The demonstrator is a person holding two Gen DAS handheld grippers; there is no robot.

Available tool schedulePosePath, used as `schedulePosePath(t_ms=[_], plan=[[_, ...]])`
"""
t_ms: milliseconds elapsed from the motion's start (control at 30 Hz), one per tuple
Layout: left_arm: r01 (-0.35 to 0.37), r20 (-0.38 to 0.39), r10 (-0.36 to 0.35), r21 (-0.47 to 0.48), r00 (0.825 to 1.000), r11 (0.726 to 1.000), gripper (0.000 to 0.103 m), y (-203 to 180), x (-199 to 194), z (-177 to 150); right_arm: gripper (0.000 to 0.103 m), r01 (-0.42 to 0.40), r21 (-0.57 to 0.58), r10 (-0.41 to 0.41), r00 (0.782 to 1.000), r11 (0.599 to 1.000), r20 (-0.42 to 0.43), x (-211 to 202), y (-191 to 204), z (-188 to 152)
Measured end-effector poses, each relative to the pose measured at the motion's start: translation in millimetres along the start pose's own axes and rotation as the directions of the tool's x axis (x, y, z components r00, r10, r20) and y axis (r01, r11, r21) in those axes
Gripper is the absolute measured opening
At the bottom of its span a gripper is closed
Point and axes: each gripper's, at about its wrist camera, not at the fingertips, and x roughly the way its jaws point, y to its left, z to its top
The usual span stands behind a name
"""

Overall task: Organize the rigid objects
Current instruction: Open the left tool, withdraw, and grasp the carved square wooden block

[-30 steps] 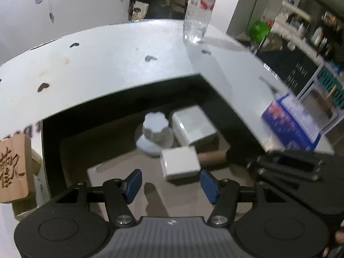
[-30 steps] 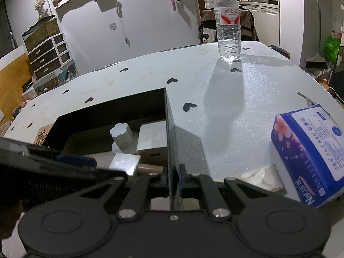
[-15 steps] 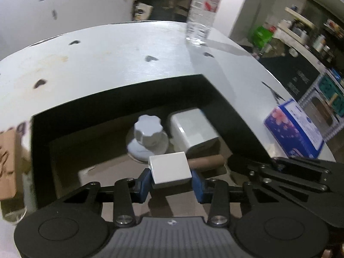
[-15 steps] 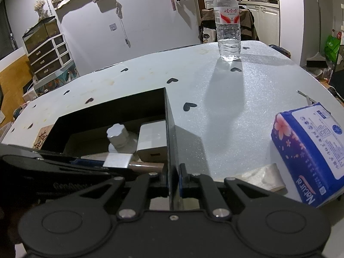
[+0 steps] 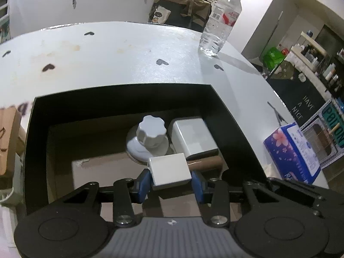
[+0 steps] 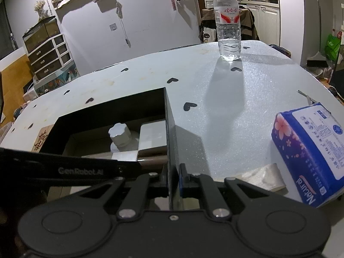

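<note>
Left claw (image 5: 171, 183): its blue pads press on both sides of a small white block (image 5: 169, 168), which it holds over the open black box (image 5: 120, 99), just nearer than the box's other contents.

Right claw (image 6: 173, 177): closed tight on the near end of the box's right wall (image 6: 171, 133), one finger inside the box and one outside.

Inside the box, just beyond the held block, a brown cylinder (image 5: 207, 163) lies on the cardboard floor, its left end hidden behind the block. Beyond it a grey scalloped knob on a round base (image 5: 150, 132) stands upright, with a larger white rounded case (image 5: 193, 138) just to its right, close against the right wall. The left half of the box floor shows only cardboard.

Outside the box on the white surface (image 6: 247, 99): a wooden block with carved characters (image 6: 43, 138) against the box's left wall; a blue tissue pack (image 6: 311, 157) well to the right of the box; a flat pale slab (image 6: 262, 175) between that pack and the box; a clear water bottle (image 6: 228, 23) upright, far beyond the box near the surface's far edge.
</note>
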Motion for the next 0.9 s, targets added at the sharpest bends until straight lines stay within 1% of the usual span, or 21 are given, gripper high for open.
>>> schedulePosePath(t_ms=[100,200,300,367,400,467,500,567,767,900], plan=[[0.017,-0.007,-0.017,-0.003,1.0,1.0,0.047,2,-3,0,0.008,-0.002,0.002,0.002,1.0,1.0,0.0,0,-1,0],[0.02,-0.002,-0.02,0.007,1.0,1.0,0.052,2,-11,-2,0.008,-0.003,0.002,0.003,1.0,1.0,-0.001,0,-1,0],[0.02,0.016,-0.02,0.022,1.0,1.0,0.062,2,-24,-5,0.009,-0.004,0.004,0.004,1.0,1.0,-0.001,0,-1,1],[0.019,0.034,-0.021,0.037,0.999,0.999,0.07,2,-32,-6,0.009,-0.004,0.004,0.004,1.0,1.0,-0.001,0,-1,1],[0.018,0.045,-0.02,0.047,0.999,0.999,0.072,2,-37,-8,0.009,-0.004,0.004,0.004,1.0,1.0,-0.001,0,-2,1],[0.016,0.07,-0.02,0.063,0.997,0.998,0.082,2,-47,-11,0.009,-0.004,0.004,0.004,1.0,1.0,-0.001,0,-1,1],[0.018,0.084,-0.024,0.071,0.996,0.997,0.084,2,-53,-12,0.009,-0.003,0.003,0.003,1.0,1.0,-0.001,0,-1,1],[0.023,0.112,-0.033,0.091,0.993,0.996,0.093,2,-63,-14,0.008,-0.001,0.002,0.001,1.0,1.0,-0.001,0,-2,1],[-0.009,0.199,-0.019,0.141,0.98,0.99,0.102,4,-90,-24,0.008,-0.001,0.003,0.001,1.0,1.0,-0.001,0,-2,1],[-0.044,0.254,0.005,0.149,0.967,0.988,0.103,13,-105,-30,0.008,-0.001,0.002,0.001,1.0,1.0,-0.002,0,-2,1]])
